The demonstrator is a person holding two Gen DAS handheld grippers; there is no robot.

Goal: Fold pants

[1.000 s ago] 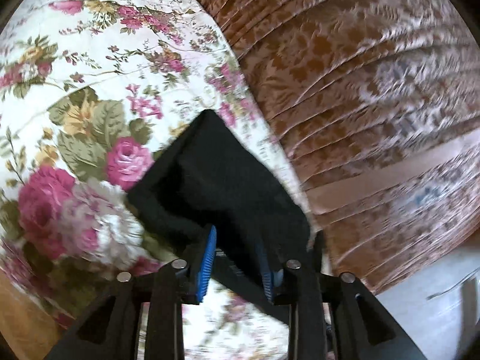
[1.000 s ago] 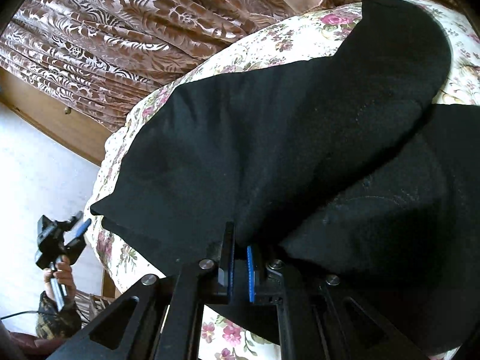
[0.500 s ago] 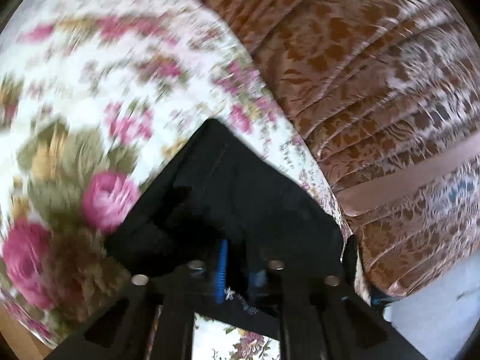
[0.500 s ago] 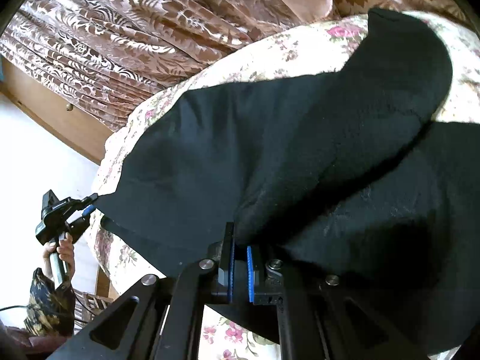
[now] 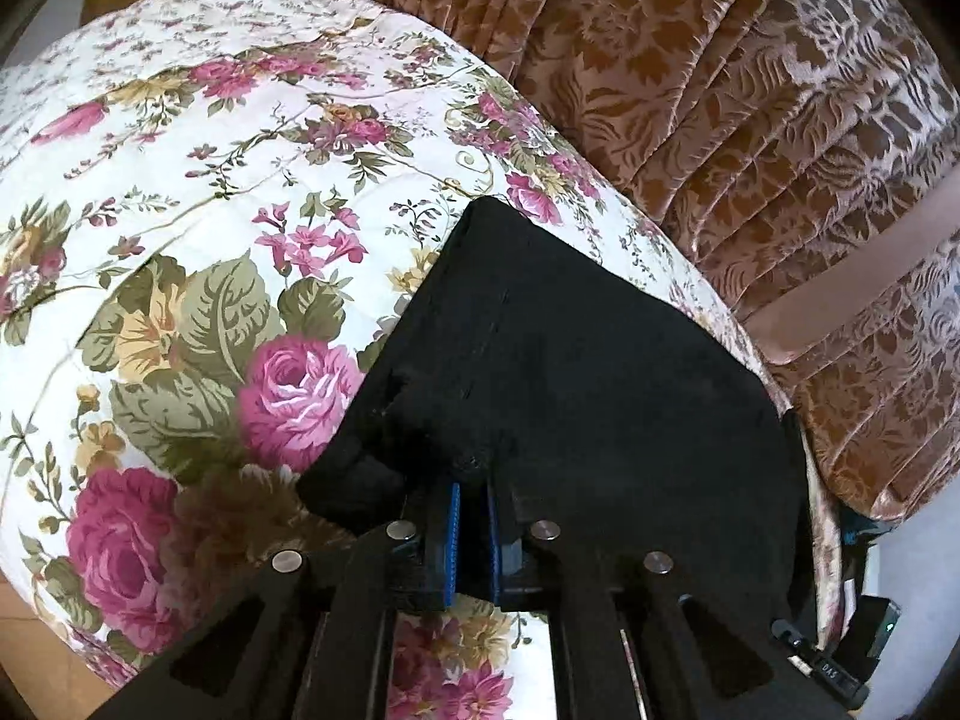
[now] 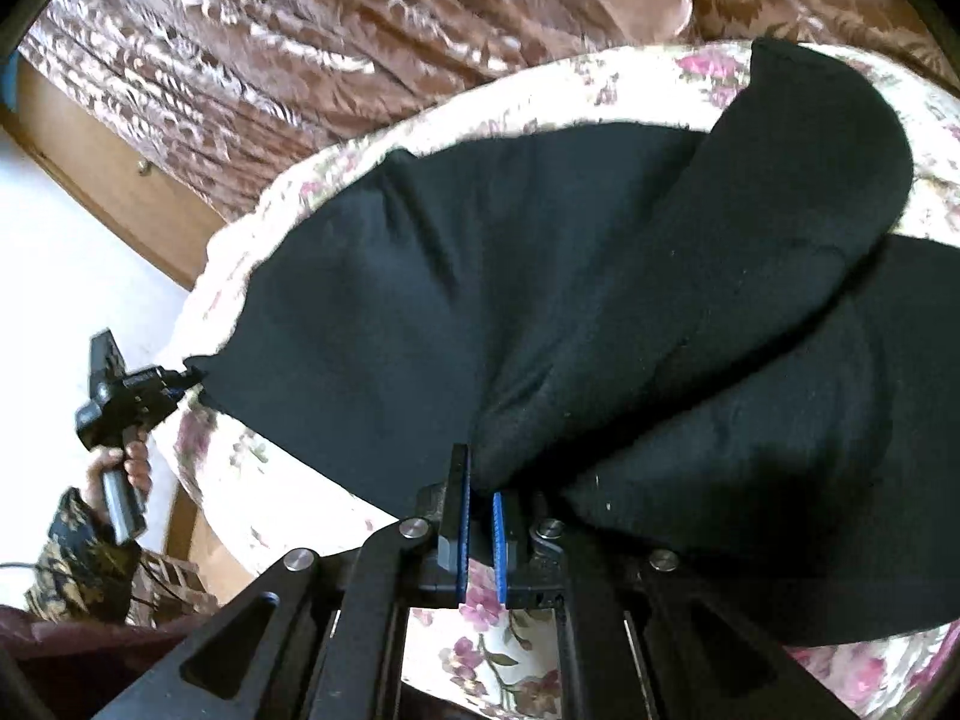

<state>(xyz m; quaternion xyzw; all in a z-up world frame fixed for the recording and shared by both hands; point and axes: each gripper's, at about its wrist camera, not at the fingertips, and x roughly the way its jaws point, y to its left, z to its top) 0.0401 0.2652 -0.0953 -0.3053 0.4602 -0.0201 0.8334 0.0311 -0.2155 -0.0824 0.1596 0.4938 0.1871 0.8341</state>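
Black pants (image 6: 570, 300) lie spread over a flowered bedspread (image 6: 540, 102), one part folded over at the upper right. My right gripper (image 6: 479, 489) is shut on a bunched edge of the pants near the middle. In the left wrist view a corner of the pants (image 5: 570, 372) is lifted off the bedspread (image 5: 210, 210), and my left gripper (image 5: 471, 483) is shut on its puckered hem. From the right wrist view the left gripper (image 6: 171, 384) shows at the far left, pinching the corner, held by a hand (image 6: 129, 462).
Brown patterned curtains (image 5: 750, 120) hang close behind the bed. A wooden frame (image 6: 108, 180) and pale floor (image 6: 54, 276) lie at the left of the right wrist view. A patterned sleeve (image 6: 78, 564) is at the lower left.
My left gripper's jaws closed on the pants corner, which had lain loose between them, and it turned. In the right wrist view the left gripper has come up to the pants corner and taken hold.
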